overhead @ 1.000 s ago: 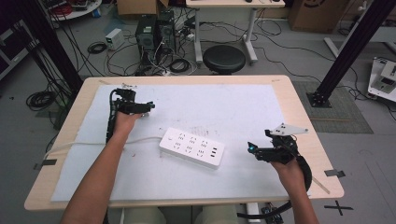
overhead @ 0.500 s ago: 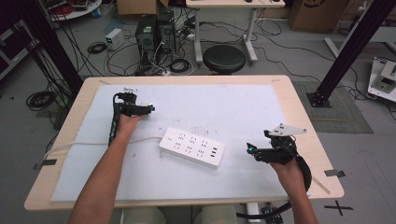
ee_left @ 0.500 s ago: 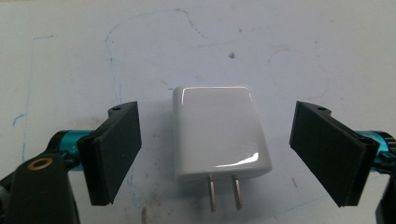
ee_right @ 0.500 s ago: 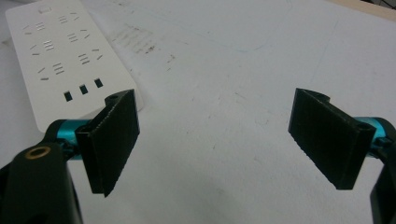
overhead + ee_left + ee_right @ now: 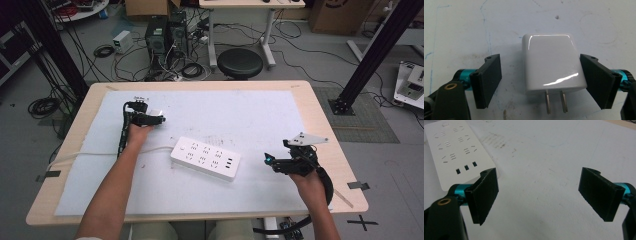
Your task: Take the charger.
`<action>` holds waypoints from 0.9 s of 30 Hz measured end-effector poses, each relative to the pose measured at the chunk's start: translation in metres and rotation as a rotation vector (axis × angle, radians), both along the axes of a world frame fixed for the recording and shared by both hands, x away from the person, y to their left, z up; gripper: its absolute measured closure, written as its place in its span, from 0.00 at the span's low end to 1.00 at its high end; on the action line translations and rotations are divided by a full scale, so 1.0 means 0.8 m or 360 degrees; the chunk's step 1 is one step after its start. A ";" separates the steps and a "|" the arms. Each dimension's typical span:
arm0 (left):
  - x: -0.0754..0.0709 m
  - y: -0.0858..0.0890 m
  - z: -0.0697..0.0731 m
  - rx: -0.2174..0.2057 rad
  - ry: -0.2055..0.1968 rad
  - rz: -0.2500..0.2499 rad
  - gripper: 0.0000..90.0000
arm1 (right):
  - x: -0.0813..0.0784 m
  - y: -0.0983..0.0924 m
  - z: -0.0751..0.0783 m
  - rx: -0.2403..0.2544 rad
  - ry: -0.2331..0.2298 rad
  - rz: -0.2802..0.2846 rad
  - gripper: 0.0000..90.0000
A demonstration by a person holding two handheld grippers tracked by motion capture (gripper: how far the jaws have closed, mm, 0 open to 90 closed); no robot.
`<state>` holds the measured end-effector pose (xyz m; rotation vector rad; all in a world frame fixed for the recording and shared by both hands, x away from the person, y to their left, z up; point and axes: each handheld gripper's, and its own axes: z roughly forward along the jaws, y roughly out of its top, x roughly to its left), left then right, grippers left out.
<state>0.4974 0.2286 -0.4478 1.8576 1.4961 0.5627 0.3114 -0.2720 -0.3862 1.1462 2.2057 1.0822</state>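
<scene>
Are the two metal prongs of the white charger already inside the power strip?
No, the charger lies on the mat with its prongs bare.

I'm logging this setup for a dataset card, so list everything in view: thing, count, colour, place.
plug adapter: 1, white, lying on the mat between the left gripper's jaws, prongs toward the camera
power strip: 1, white, mid-table, cord trailing left
mat: 1, pale blue-white, covering the table
table: 1, light wood
stool: 1, black, beyond the table
computer towers: 2, black, on the floor
left gripper: 1, black, jaws just been closing around the adapter, a gap showing on one side
right gripper: 1, black, open over bare mat near the strip's end
forearms: 2, entering from the bottom
</scene>
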 end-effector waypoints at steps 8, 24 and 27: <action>-0.002 -0.005 0.003 0.0011 -0.0017 -0.0044 0.44 | 0.001 -0.001 0.000 0.0008 0.0000 -0.0010 0.18; -0.014 -0.004 0.014 0.0006 -0.0036 -0.0093 0.47 | 0.003 -0.003 -0.001 0.0016 0.0016 -0.0019 0.18; -0.022 -0.003 0.022 -0.0010 -0.0076 -0.0118 0.47 | 0.003 -0.001 -0.002 0.0010 0.0021 -0.0011 0.18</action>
